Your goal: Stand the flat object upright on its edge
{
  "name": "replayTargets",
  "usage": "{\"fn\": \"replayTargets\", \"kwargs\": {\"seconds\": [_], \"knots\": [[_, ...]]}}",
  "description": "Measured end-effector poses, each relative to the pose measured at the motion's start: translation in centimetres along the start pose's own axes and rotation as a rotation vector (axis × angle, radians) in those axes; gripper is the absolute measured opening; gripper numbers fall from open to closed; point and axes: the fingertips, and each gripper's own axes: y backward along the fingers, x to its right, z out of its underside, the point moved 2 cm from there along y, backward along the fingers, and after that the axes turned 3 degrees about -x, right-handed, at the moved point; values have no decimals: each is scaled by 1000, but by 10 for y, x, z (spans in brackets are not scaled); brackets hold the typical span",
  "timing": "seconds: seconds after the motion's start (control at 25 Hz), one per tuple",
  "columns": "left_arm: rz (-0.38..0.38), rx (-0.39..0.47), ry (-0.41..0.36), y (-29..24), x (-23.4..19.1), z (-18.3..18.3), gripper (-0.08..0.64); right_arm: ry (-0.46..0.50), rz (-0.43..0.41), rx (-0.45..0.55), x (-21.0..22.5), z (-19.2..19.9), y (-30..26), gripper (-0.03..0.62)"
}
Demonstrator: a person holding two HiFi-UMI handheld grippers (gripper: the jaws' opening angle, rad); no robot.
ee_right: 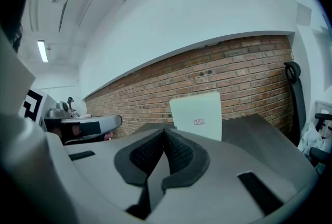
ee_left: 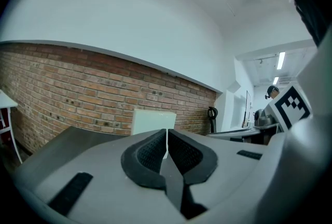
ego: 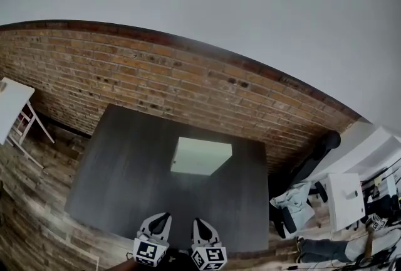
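Note:
A pale, flat white slab point(ego: 200, 155) stands upright on its edge near the middle of the dark table point(ego: 125, 169). The same slab point(ee_left: 153, 121) shows ahead in the left gripper view, and the slab point(ee_right: 197, 114) carries a small label in the right gripper view. My left gripper point(ego: 160, 221) and right gripper point(ego: 200, 226) hover side by side over the table's near edge, well short of the slab. Both are shut, with nothing between the jaws. My left gripper point(ee_left: 166, 144) and right gripper point(ee_right: 165, 136) each show their dark pads pressed together.
A red brick wall point(ego: 156, 75) runs behind the table. A white table point(ego: 12, 103) stands at the far left. At the right are a black chair point(ego: 313, 160), a white cabinet point(ego: 348, 201) and clutter on the wooden floor.

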Motion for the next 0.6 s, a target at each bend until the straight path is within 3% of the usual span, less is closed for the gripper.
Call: {"fn": "replayTargets", "kwargs": {"seconds": [0.6], "knots": [[10,-23,-48,-18,18,6,38,57,-105,-6,9,-2,-6,23]]}}
